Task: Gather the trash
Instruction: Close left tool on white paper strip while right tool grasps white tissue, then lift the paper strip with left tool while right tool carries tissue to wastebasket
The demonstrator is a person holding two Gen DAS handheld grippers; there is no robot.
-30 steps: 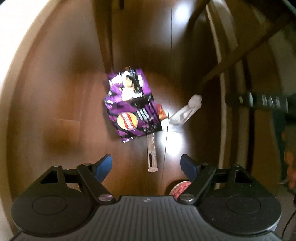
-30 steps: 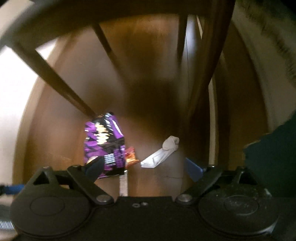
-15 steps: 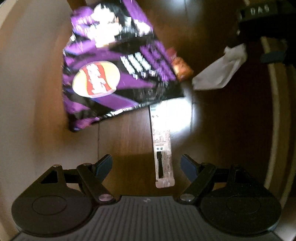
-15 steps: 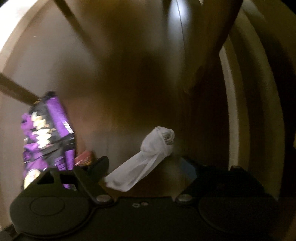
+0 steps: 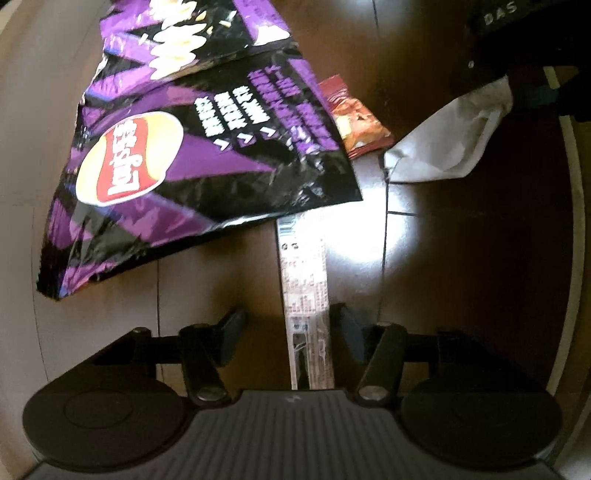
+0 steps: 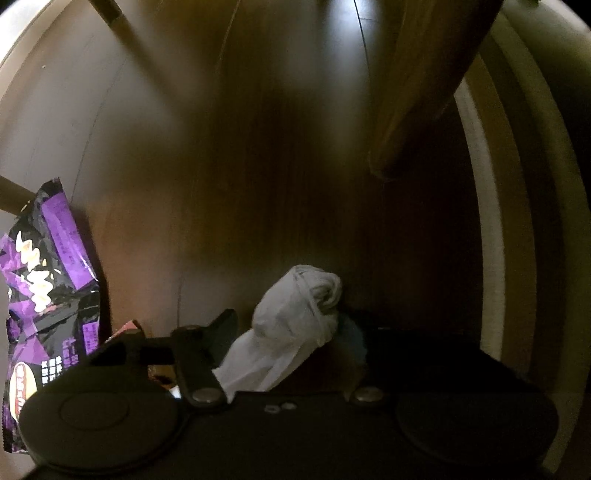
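On the dark wood floor lies a long narrow printed wrapper strip [image 5: 304, 280]. My left gripper [image 5: 291, 325] points down over its near end, jaws closing, the strip between the fingers; the left pad still stands clear of it. A crumpled white tissue [image 6: 295, 317] sits between the fingers of my right gripper [image 6: 288, 328], whose jaws are closing too, with a gap showing at the left finger. The same tissue [image 5: 443, 136] shows at the upper right of the left wrist view. A purple and black chip bag [image 5: 207, 147] lies flat to the left, a small red snack wrapper [image 5: 354, 118] tucked at its edge.
The chip bag [image 6: 48, 288] fills the left edge of the right wrist view. A wooden chair leg [image 6: 417, 92] comes down close behind the tissue, another leg [image 6: 110, 14] at upper left. A pale skirting edge [image 6: 487, 229] runs along the right.
Both grippers have dropped close to the floor and narrowed their jaws. The strip now lies between the left fingers, the tissue between the right ones.
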